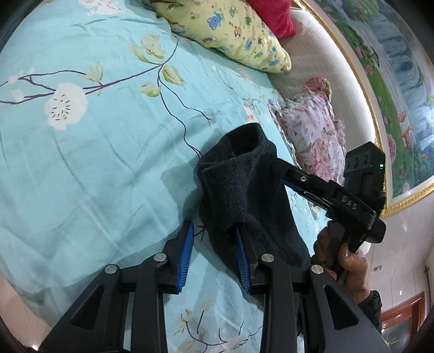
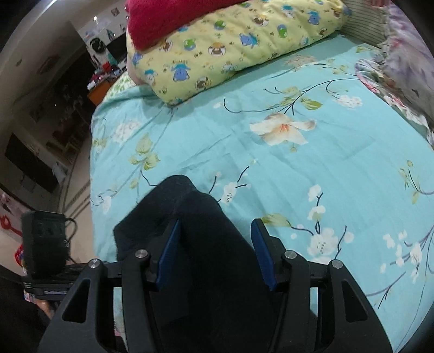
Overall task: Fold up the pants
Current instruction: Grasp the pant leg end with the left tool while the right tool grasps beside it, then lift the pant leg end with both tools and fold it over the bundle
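The dark navy fleece pants (image 1: 241, 184) hang bunched above the turquoise floral bed sheet (image 1: 81, 152). In the left wrist view my left gripper (image 1: 214, 230) is open; its right blue pad (image 1: 241, 252) touches the cloth, its left pad (image 1: 185, 252) is bare. My right gripper (image 1: 282, 165) comes in from the right, its tip pressed into the pants. In the right wrist view the right gripper (image 2: 215, 228) stands wide open with the pants (image 2: 200, 225) draped between and over its blue pads (image 2: 169, 252).
A yellow cartoon pillow (image 1: 227, 35) and a red cloth (image 1: 271, 13) lie at the bed's far end. A pink floral pillow (image 1: 312, 130) sits by the white headboard (image 1: 325, 68). The bed edge and floor show at the left of the right wrist view (image 2: 81, 190).
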A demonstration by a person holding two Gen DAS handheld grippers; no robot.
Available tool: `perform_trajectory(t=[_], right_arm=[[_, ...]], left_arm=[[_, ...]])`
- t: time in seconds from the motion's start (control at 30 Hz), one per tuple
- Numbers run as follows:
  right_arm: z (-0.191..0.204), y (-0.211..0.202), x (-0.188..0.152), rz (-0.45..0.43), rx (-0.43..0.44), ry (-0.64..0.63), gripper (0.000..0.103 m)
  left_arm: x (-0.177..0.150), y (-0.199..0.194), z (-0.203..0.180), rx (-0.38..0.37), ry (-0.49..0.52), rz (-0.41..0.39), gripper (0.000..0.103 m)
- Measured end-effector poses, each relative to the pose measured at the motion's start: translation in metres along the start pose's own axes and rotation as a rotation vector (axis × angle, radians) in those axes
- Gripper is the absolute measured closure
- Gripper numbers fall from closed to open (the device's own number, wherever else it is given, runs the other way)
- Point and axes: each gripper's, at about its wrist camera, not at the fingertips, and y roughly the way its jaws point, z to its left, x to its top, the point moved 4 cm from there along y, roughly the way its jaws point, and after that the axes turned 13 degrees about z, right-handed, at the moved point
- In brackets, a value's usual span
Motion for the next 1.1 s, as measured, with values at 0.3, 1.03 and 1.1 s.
perform_trajectory(t=[0.3, 1.03, 1.1], right_arm=[[-0.008, 0.021, 0.008, 0.038, 0.084, 0.030, 0.067], [-0.001, -0.109, -0.050, -0.284, 0.173, 0.070, 0.079], [-0.006, -0.121, -0.060, -0.313, 0.180, 0.079, 0.079]], left_arm=[[0.016, 0.019, -0.010, 0.015, 0.028, -0.002, 0.069], [-0.002, -0.018, -0.126, -0.060, 0.277, -0.066, 0.087], [-0.009, -0.017, -0.141, -0.057, 0.318, -0.068, 0.087]])
